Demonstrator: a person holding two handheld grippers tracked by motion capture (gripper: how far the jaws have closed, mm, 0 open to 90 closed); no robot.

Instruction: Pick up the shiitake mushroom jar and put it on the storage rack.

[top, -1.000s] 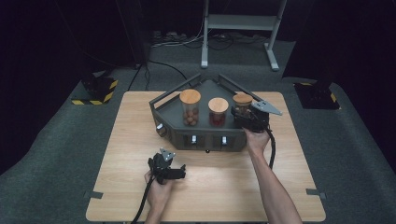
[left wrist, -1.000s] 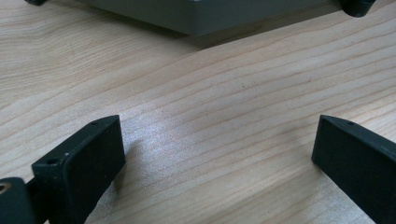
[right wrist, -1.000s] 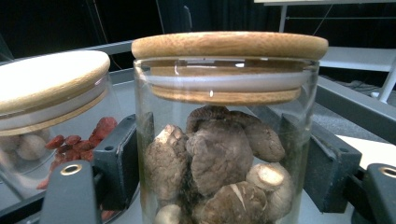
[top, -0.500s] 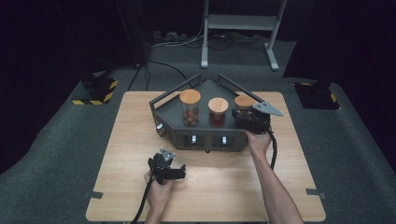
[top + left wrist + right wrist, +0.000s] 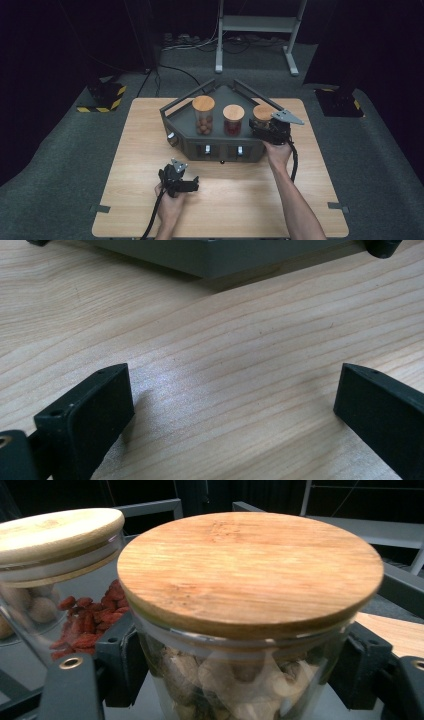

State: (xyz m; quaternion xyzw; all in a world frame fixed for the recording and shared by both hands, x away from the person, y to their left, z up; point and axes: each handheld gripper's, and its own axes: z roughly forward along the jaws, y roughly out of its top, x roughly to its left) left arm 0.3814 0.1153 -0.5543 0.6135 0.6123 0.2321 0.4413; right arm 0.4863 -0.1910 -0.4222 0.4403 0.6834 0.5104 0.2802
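A: Bamboo lid, clear glass below it: the right-hand jar [image 5: 250, 625] sits in the dark grey tray [image 5: 181, 135] at its right end, and the right hand-held gripper [image 5: 270, 128] has a jaw on each side of the glass just under the lid [image 5: 250, 567]

B: Closed on it, would you say?

A: Judging by the right gripper view, yes, both black pads lie against the glass wall, so it pinches the jar. For a clean lift I would keep the squeeze on the glass, not on the lid, since the lid may only rest in place. Then raise it straight up until the base clears the tray's rail, and keep it upright so the pale, knobbly pieces inside stay settled

B: Anything close enough to knock?

A: The middle jar [image 5: 60, 580], with red berries in it, stands just beside. Lifting vertically first and drifting sideways only afterwards seems the safer order

B: And the other hand?

A: The left hand-held gripper [image 5: 176, 181] rests low over the wooden surface [image 5: 240, 200], well apart from the tray, jaws spread wide with nothing between them

B: What does each camera add?

A: The high view gives the layout: three jars in a row, the tall one [image 5: 203, 116] at the left, and both forearms coming in. The right gripper view gives the contact on the glass and the jar's contents. The left gripper view shows bare wood grain between the spread jaws and the tray's front edge [image 5: 215, 260] ahead
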